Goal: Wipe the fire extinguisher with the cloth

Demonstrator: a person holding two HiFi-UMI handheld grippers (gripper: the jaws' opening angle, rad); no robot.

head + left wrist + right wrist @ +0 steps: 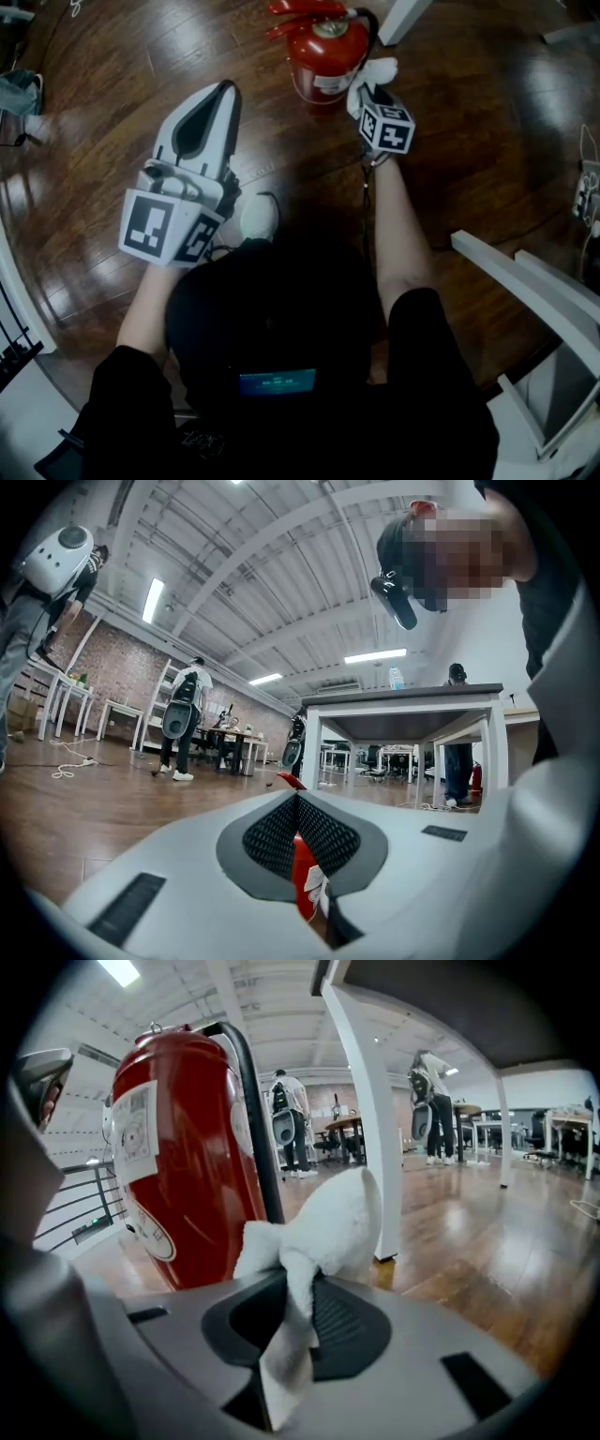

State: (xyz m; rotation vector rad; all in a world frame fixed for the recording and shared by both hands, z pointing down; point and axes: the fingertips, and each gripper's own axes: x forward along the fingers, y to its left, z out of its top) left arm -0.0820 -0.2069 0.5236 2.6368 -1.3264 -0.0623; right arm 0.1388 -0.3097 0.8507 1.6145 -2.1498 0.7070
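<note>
Glossy red fire extinguisher point(323, 52), white label point(141, 1138), black hose point(251, 1119), upright at top centre on dark wood floor point(487, 141), my right gripper point(372, 92) clamped on bunched white cloth point(373, 73) just beside it, my left gripper point(223, 92) closed, empty, centre-left.

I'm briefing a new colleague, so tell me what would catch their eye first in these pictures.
The red fire extinguisher, standing upright on the dark wood floor at the top of the head view, stands out most. Close on its right, the right gripper is shut on a white cloth. The left gripper is held nearer the person, shut and empty.
</note>
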